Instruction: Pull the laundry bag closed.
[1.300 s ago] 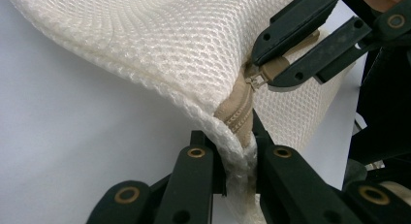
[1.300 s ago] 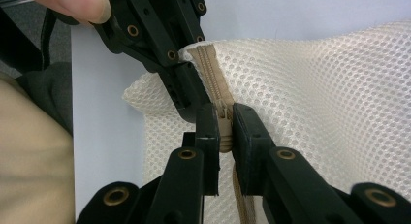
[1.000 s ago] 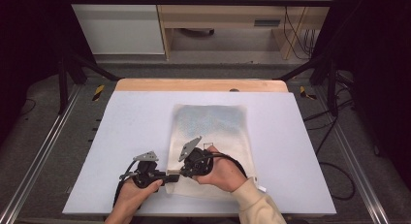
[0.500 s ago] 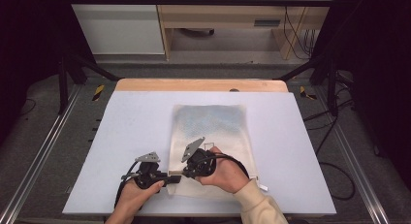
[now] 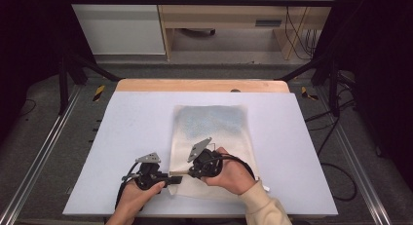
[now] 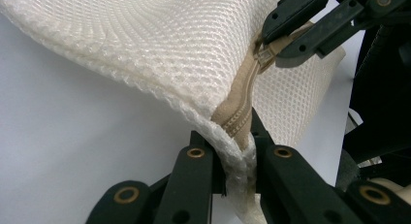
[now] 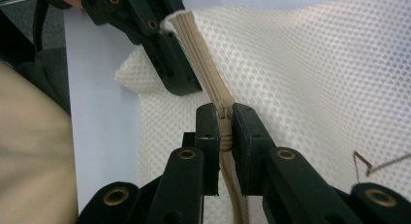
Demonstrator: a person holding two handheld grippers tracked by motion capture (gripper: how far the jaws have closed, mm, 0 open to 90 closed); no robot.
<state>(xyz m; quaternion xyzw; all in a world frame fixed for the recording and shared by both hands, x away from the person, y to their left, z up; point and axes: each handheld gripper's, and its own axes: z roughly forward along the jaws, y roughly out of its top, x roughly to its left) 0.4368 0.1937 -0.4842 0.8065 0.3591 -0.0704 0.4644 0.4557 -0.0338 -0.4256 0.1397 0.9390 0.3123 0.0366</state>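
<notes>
Toward six o'clock on the white table [image 5: 122, 137], the left gripper [image 6: 236, 153] is pinching the mesh bag's [image 5: 214, 137] corner, while the right gripper [image 7: 224, 122] is clamping its beige zipper [image 7: 206, 71] pull.

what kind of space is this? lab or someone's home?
Likely a lab recording rig: a white table framed by black struts, metal rails along the floor, cables behind. Both handheld tools work a mesh bag.

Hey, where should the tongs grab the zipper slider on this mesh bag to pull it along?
Grip the zipper slider across its narrow sides, coming along the beige zipper tape, as the right tongs do; it stands proud there. The left tongs pinch the mesh bag corner.
</notes>
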